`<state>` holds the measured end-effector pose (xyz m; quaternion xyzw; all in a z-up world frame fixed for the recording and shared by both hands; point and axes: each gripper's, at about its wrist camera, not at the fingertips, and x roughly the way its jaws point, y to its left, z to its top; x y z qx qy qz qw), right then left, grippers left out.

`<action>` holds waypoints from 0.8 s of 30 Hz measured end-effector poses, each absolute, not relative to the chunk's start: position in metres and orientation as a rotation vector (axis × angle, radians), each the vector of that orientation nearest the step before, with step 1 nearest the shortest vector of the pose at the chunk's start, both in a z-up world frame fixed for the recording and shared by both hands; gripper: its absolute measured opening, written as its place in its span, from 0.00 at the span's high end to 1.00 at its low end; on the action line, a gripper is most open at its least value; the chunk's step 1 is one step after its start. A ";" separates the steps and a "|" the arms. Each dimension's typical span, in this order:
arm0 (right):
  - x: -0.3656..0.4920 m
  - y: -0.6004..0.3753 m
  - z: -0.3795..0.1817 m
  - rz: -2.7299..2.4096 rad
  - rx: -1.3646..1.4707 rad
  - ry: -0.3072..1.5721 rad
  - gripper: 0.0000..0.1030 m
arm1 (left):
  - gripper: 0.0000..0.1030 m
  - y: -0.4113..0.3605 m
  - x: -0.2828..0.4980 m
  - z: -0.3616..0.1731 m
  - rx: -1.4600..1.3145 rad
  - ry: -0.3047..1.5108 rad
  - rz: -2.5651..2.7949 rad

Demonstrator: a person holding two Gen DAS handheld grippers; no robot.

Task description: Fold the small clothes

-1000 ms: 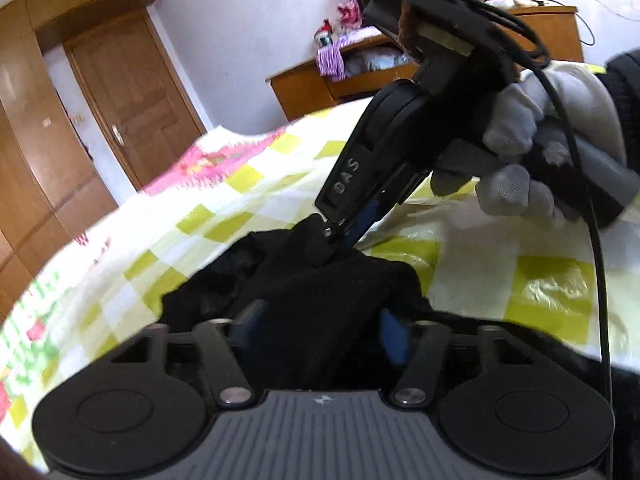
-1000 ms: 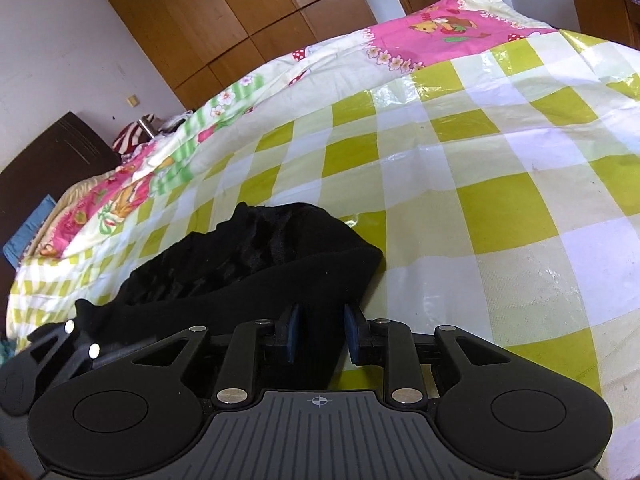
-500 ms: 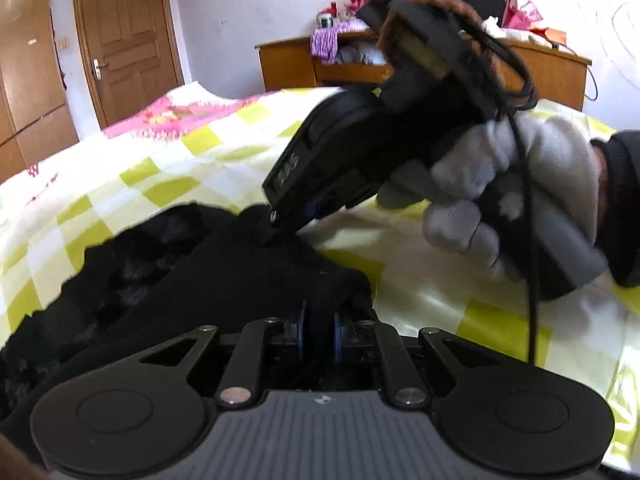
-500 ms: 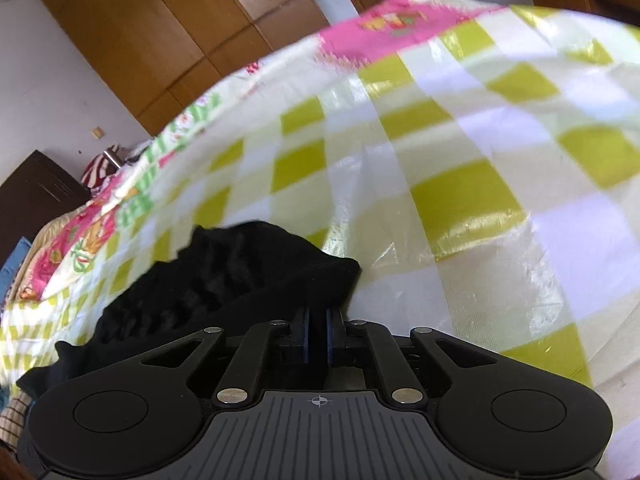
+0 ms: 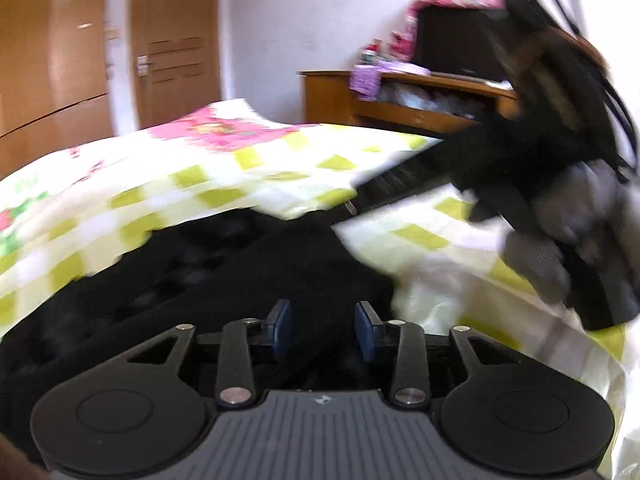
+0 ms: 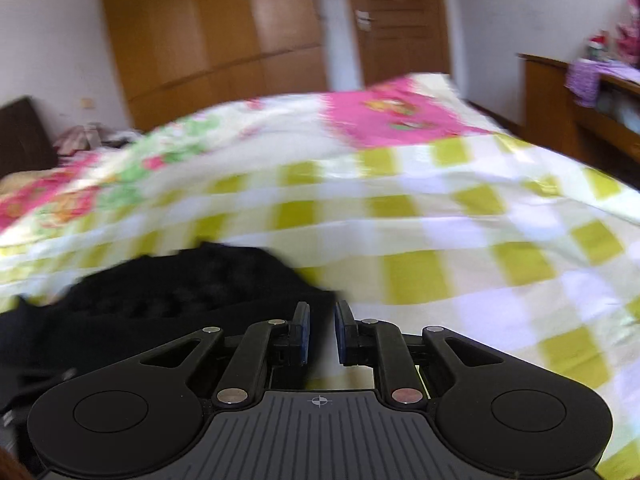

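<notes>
A black garment [image 5: 224, 272] lies bunched on the yellow-checked bedsheet [image 5: 200, 176]. My left gripper [image 5: 323, 328] hovers over its near edge. Its blue pads stand apart and the jaws are opening, with black cloth showing in the gap but not pinched. In the left wrist view my right gripper [image 5: 352, 205] is blurred at the right, held by a grey-gloved hand [image 5: 560, 248], its tip just off the garment's far corner. In its own view the right gripper [image 6: 322, 330] is opening, with only sheet between the pads. The garment [image 6: 180, 292] lies to its left.
The bedsheet [image 6: 440, 220] stretches ahead and to the right, with pink cartoon patches at the far end. A wooden wardrobe [image 6: 208, 40] and door [image 6: 396, 20] stand behind the bed. A cluttered wooden desk [image 5: 420, 96] stands at the right and a dark headboard [image 6: 24, 136] at the left.
Half a second ago both grippers were shut on the black garment. Both have since let go, opened and drawn up and back. The garment rests on the sheet.
</notes>
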<state>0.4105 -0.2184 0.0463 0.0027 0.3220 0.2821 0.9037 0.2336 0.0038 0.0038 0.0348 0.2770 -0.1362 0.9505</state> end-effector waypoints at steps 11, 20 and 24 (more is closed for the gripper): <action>0.364 -0.166 0.041 0.625 -0.183 0.714 0.84 | 0.45 0.136 0.176 -0.013 -0.195 0.604 0.054; 0.335 -0.004 0.029 0.934 -0.295 0.733 0.84 | 0.44 0.175 0.187 -0.042 -0.262 0.655 0.205; 0.340 0.058 -0.005 0.964 -0.382 0.864 0.83 | 0.44 0.187 0.159 -0.025 -0.312 0.605 0.186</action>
